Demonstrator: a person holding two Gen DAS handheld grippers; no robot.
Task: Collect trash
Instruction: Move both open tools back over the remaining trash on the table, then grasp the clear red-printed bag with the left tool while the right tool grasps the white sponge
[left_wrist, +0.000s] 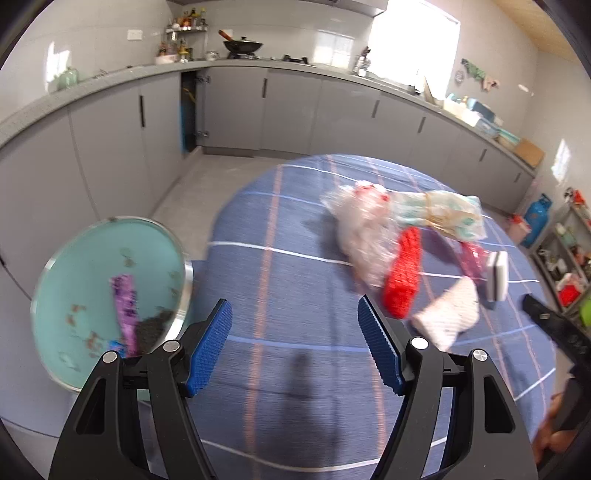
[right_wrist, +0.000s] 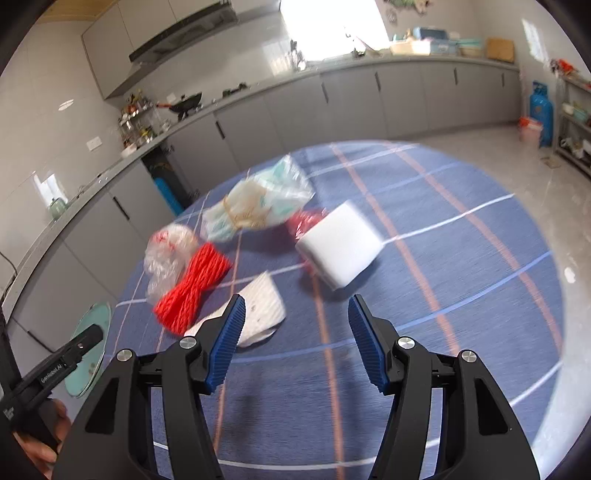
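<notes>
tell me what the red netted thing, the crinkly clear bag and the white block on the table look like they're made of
Red netted sleeve: looks like foam or plastic mesh, matte, with an open ribbed weave. Crinkly clear bag: thin glossy plastic film, see-through and creased. White rectangular block: probably foam or sponge, with a matte surface and soft edges; motion blur leaves it uncertain.

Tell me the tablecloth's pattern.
Blue tablecloth with white and orange grid lines; clearest in the right wrist view.

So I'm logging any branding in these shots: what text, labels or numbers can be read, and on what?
"GenRobot.AI": white print along the black body of the left claw, seen in the right wrist view.
Red marks on the clear plastic bag: too blurred to read.
Patterned packet: print too blurred to read.
Blue gas cylinder: any markings too small to read.
</notes>
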